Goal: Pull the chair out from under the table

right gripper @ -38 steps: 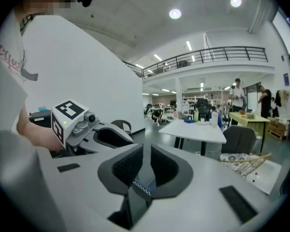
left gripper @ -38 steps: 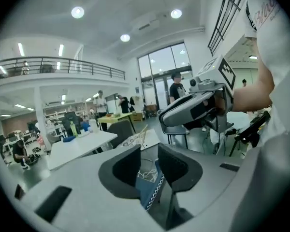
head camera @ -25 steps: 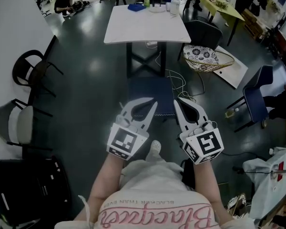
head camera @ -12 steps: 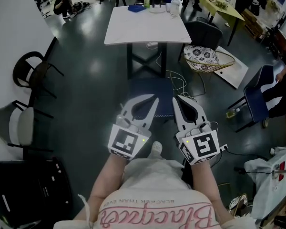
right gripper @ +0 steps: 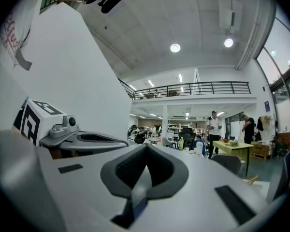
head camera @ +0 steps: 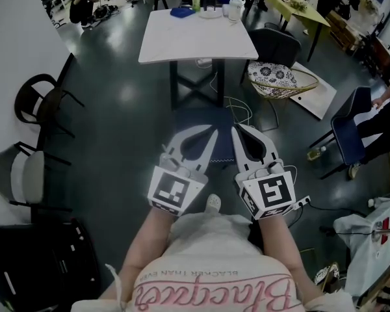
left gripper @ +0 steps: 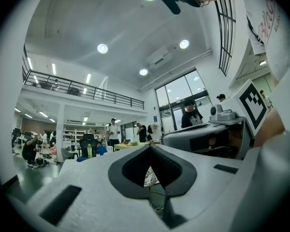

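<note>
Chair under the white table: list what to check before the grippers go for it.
1. Dark blue chair found, tucked under the white square table: ok.
2. Left gripper ready to take hold: not ok, its jaws are together with nothing between them.
3. Right gripper ready to take hold: not ok, its jaws are also together and empty.
4. Grip on the chair: not ok, neither gripper holds it.
5. Floor beside the chair: not ok, white cables lie at its right side.
6. Chair legs free of those cables: cannot tell, the legs are hidden.
</note>
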### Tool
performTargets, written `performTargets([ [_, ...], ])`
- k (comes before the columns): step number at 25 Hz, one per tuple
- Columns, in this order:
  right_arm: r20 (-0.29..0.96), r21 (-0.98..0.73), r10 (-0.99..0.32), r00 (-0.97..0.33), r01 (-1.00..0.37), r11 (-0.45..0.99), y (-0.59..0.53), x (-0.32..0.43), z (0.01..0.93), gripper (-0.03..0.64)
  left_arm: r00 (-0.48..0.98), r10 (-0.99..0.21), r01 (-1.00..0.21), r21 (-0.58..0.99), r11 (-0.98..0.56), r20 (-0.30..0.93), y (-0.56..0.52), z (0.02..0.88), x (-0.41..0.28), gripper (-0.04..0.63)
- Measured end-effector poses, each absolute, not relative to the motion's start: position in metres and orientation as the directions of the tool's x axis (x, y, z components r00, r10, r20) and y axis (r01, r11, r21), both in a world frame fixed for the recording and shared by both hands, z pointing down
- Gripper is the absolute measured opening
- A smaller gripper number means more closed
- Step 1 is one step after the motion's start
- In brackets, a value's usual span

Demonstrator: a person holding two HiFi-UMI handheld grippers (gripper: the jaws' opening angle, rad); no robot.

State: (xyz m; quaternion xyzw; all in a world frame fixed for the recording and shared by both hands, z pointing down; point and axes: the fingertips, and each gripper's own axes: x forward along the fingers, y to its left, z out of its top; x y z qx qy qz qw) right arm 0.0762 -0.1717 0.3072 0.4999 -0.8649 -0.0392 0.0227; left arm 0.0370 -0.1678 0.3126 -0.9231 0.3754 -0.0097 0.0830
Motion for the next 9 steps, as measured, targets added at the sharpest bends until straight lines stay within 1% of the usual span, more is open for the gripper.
performTargets([
  [9, -0.004, 0.082, -0.866, -0.501, -0.863, 0.499, -0.187, 0.078, 0.306, 0.003, 0.716, -0.696, -0.693, -0.160, -0.703, -0.045, -0.184, 0.309, 0.042, 0.005],
])
